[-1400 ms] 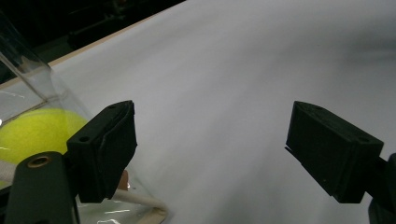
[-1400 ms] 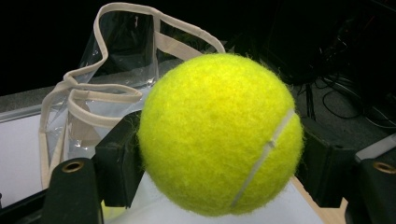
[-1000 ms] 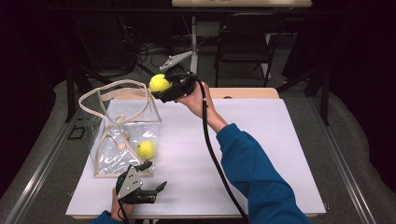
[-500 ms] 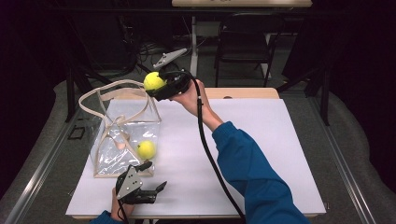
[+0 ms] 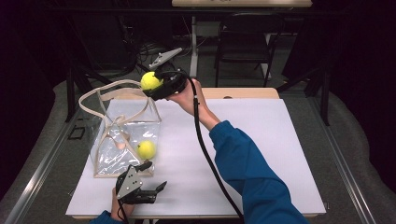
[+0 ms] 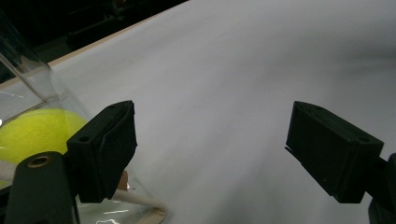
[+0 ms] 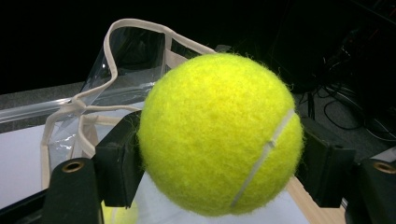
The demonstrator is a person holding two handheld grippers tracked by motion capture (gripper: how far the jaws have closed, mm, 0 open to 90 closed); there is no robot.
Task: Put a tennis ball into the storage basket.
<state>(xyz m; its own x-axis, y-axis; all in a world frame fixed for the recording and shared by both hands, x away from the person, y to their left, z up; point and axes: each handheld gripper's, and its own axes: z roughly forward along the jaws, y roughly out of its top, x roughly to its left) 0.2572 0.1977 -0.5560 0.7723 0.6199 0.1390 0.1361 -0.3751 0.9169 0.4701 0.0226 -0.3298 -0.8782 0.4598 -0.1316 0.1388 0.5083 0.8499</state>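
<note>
Nearest to us, our left gripper point(image 5: 150, 190) rests on the white table point(image 5: 261, 140) at its near edge, jaws spread wide with nothing between them, just beside the near corner of the clear bag point(image 5: 122, 140); in the left gripper view one jaw sits close against the bag's plastic wall, and the tennis ball already inside point(image 6: 35, 133) shows through it. If we nudge that hand sideways we could push the light bag, shift its mouth, and spoil the drop. Farther off, the bag stands upright with its beige strap point(image 5: 100, 93) looping above the opening, and the ball inside point(image 5: 146, 149) lies on its floor. Beyond it, our right gripper point(image 5: 156, 85) is clamped on the second tennis ball point(image 5: 150, 80), held in the air over the far rim of the bag. The risk we judge greatest is releasing too soon: the ball looks to hang over the rim rather than the middle of the mouth, so it could strike the edge or the strap, bounce, and roll off the table. The soft walls may also fold inward if the gripper or ball presses on them, and a ball dropped from high up may tip the bag.
</note>
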